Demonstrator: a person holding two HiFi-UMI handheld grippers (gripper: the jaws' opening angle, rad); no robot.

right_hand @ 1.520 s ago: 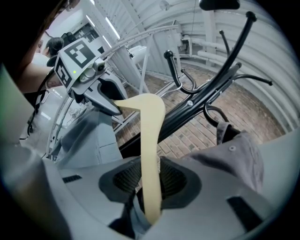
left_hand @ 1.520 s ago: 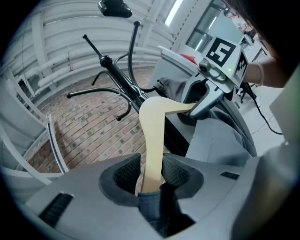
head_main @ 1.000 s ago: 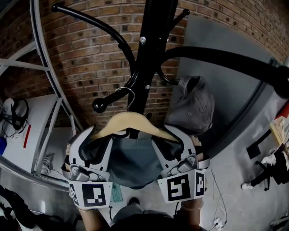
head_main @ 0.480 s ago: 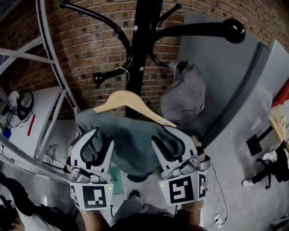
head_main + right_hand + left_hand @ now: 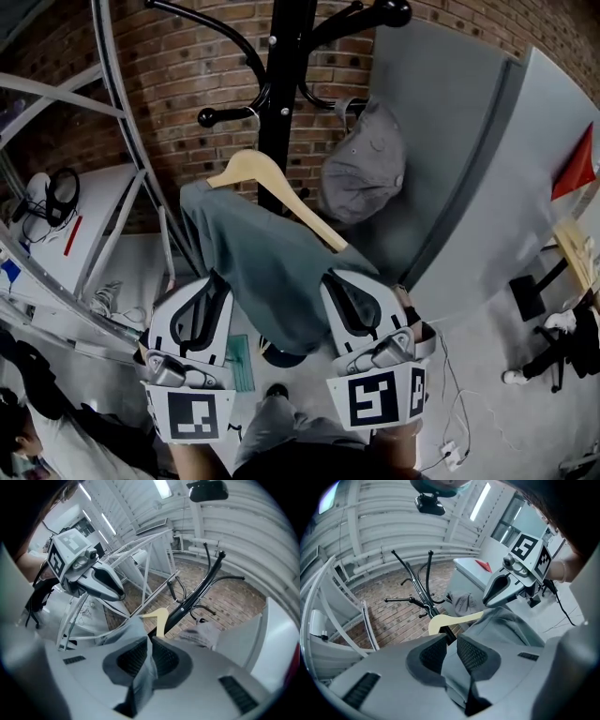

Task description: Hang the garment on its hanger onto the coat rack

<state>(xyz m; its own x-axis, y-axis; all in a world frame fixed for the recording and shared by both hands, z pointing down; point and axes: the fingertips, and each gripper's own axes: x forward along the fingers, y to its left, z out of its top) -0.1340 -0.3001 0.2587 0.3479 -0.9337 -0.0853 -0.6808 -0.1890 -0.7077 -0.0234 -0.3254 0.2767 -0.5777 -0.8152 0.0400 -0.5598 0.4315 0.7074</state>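
head view: garment point(image 5: 267, 272) hangs on hanger point(image 5: 246, 169), hook over a rack point(image 5: 281, 94) peg, just ahead of my tongs. left gripper point(image 5: 451, 644) jaws just closed in, now pinching the garment's left edge. right gripper point(image 5: 147, 651) did the same, clamped on its right edge. cloth sits btwn both pad pairs.

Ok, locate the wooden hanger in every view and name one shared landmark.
Head view: hanger, upper centre-left.
Left gripper view: hanger, centre, just above the jaws.
Right gripper view: hanger, centre, just above the jaws.
Shared landmark: black coat rack, directly behind it.
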